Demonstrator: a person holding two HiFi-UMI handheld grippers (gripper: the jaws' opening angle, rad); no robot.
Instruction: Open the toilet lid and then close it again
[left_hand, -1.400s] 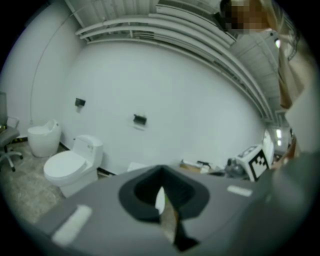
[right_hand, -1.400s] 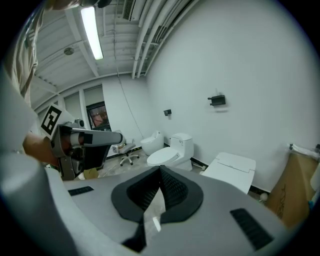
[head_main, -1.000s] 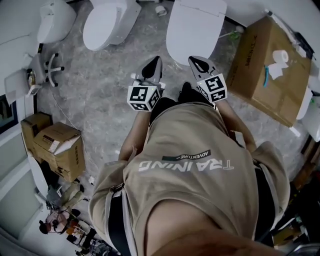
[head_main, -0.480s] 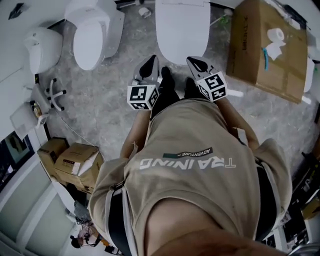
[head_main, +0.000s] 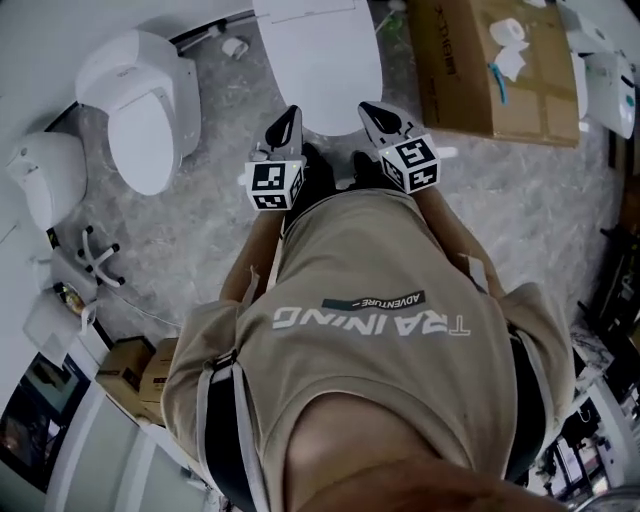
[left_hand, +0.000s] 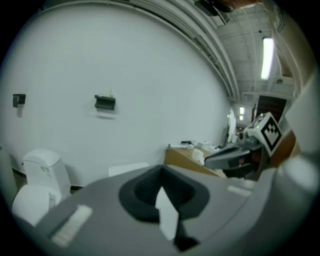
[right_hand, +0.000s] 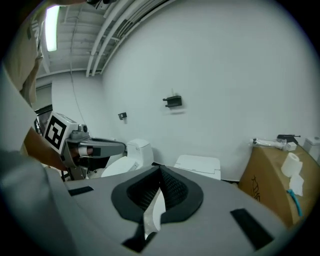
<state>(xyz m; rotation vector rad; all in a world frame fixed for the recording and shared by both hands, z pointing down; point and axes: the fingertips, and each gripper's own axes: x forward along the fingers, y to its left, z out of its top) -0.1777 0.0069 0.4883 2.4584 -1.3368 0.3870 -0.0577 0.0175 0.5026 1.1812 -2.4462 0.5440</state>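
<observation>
Person's tan shirt (head_main: 390, 330) fills the lower half of the head view and hides the floor beneath it.

White ceramic fixtures, count 3:
- The task toilet is at top centre, its toilet lid (head_main: 320, 60) down and flat.
- A second toilet (head_main: 140, 115) is at upper left, lid also down.
- A rounded third fixture (head_main: 45, 190) is at the left edge.

Cardboard box (head_main: 490, 75), count 1 large, upper right, just beside the task toilet. One paper roll (head_main: 508, 28) lies on top of it. Smaller cartons (head_main: 140, 365) sit at lower left, partly cut off by the shirt; count unclear.

Grippers, count 2, side by side above the shirt:
- Left gripper (head_main: 290, 112): jaws clenched tip to tip, nothing between them.
- Right gripper (head_main: 368, 107): jaws likewise pressed together, empty.

Both tips sit at the near edge of the toilet lid in the head view; contact cannot be told. In the right gripper view the lid shows white just above the closed tips.
</observation>
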